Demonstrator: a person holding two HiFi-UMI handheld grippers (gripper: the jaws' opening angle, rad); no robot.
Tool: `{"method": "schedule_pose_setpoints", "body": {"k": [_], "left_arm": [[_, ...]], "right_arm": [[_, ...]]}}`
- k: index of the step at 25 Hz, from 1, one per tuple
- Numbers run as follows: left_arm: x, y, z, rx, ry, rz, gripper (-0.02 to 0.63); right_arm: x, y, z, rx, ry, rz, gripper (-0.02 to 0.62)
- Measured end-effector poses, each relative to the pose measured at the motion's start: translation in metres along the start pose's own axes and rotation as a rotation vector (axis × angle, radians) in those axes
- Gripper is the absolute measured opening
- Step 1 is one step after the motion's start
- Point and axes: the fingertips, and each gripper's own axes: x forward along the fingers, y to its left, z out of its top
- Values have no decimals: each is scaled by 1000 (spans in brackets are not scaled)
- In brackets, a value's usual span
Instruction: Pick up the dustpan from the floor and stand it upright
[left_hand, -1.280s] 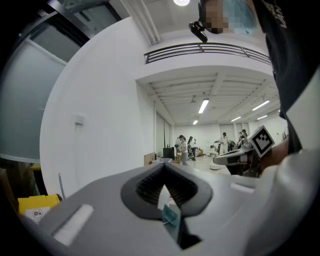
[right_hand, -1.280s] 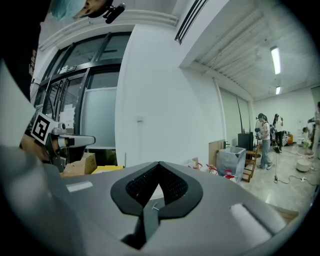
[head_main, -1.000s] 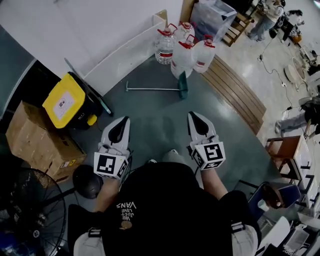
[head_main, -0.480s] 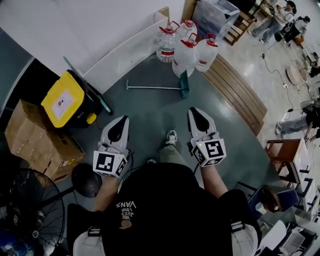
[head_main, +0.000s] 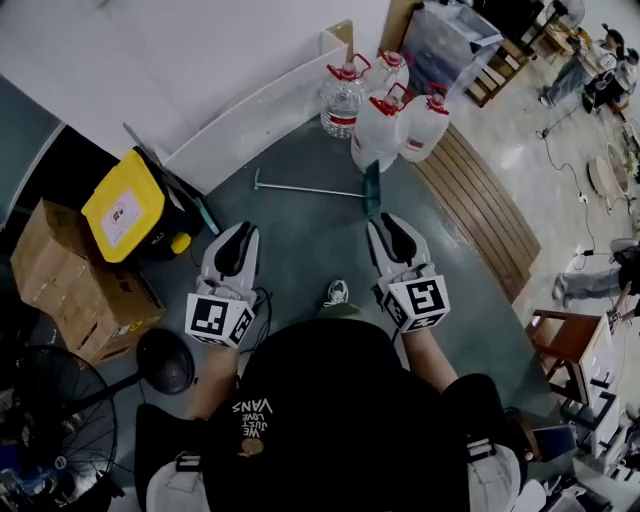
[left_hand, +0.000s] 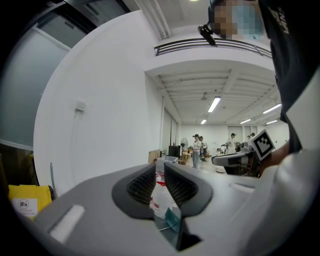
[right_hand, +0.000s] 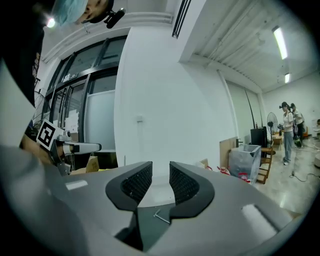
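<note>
1. The dustpan (head_main: 371, 188) lies flat on the floor (head_main: 300, 250) at upper centre of the head view. Its long handle (head_main: 305, 189) points left, and the water jugs (head_main: 385, 120) stand just behind it.
2. Your left gripper (head_main: 240, 232) has its fingers (left_hand: 142, 185) pressed together, with nothing held.
3. On your right gripper (head_main: 386, 222) the fingers (right_hand: 137, 182) have just been opening — they are now spread, with nothing between them.
4. Neither gripper touches the dustpan.

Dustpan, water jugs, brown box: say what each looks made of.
Dustpan: teal pan, probably matte plastic. Its thin grey handle has a slight sheen, so it is likely metal.
Water jugs: see-through plastic with red caps and carry handles.
Brown box: cardboard, going by the dull, unglossed brown faces.
</note>
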Motion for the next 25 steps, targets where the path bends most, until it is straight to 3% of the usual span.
{"method": "schedule_pose_setpoints", "body": {"k": [4, 9, 13, 25], "left_arm": [[32, 8, -5, -20, 10, 46, 61], [68, 20, -15, -53, 35, 80, 159], [93, 33, -25, -68, 66, 80, 170], [181, 122, -70, -123, 171, -27, 173]], "right_arm": [[27, -27, 1, -11, 18, 44, 128], [57, -51, -3, -33, 40, 96, 159], [79, -64, -12, -43, 68, 108, 173], [167, -83, -51, -40, 157, -19, 186]]}}
